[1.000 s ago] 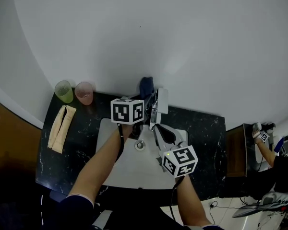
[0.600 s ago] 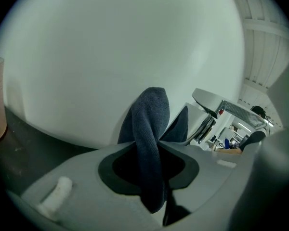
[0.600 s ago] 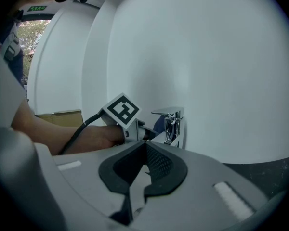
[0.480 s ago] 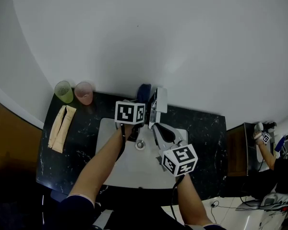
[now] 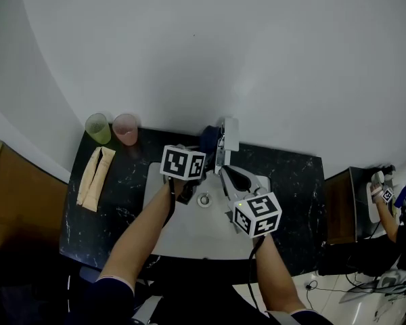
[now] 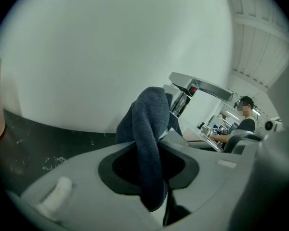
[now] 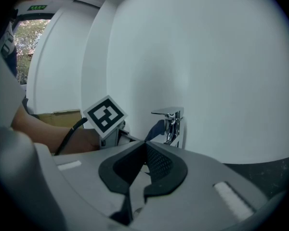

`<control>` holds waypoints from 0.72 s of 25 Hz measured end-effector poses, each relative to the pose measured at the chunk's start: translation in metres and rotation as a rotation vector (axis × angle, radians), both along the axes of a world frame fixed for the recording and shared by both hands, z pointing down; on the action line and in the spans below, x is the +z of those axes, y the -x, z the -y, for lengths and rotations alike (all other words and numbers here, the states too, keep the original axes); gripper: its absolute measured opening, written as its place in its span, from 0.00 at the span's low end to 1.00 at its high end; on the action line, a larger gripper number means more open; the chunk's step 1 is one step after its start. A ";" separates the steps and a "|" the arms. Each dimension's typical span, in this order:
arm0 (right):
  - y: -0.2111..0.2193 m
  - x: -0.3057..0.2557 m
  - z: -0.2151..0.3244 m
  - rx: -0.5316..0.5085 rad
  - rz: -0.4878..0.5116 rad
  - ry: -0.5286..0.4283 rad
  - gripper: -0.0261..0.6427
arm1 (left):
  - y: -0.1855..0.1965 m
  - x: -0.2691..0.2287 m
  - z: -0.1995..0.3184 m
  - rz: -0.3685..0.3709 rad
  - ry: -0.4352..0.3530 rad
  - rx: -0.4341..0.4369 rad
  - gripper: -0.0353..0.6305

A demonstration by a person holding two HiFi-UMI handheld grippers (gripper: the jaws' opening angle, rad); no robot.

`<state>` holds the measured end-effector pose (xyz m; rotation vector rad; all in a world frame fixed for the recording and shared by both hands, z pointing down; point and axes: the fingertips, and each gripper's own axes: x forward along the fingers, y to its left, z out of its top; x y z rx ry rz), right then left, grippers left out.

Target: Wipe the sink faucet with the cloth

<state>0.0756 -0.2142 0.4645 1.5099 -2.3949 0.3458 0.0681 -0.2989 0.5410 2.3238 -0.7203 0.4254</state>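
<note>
The sink faucet (image 5: 225,142) stands upright at the back rim of the basin, against the white wall, chrome with a flat spout reaching out over the bowl. The black marbled worktop (image 5: 291,181) carries everything, and the white sink (image 5: 186,239) is set into its middle. A folded beige cloth (image 5: 95,177) lies at the worktop's left end, with a green cup (image 5: 98,128) and a pink cup (image 5: 126,128) behind it, all well apart from the work. The right gripper (image 7: 145,149) hangs over the basin in front of the faucet with its fingers together and nothing between them. The left gripper (image 6: 155,172) is just left of the faucet, its fingers clamped on the dark blue cloth (image 6: 148,117), which bunches up beyond them. The bunch sits against or just beside the faucet's left flank; contact cannot be confirmed. The step in hand looks like bringing the cloth onto the chrome and starting the wipe. To do it well, I would keep the clamp firm so the cloth does not slip out. I would also press only the soft bunch onto the metal, never the hard fingers. The strokes should run along the column and then under and over the spout. The handle on top should go unpushed, lest water start. The right gripper is best left parked clear of the sweep.
</note>
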 end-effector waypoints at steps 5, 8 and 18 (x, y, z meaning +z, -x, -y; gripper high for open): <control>0.000 -0.001 -0.001 0.009 -0.002 0.005 0.05 | 0.002 0.000 -0.022 0.023 -0.037 0.077 0.19; 0.001 -0.008 -0.007 0.009 0.020 -0.011 0.05 | 0.008 0.003 -0.034 0.038 -0.040 0.099 0.19; -0.003 -0.024 -0.053 -0.002 0.092 -0.036 0.05 | 0.033 -0.003 -0.101 0.094 -0.082 0.191 0.19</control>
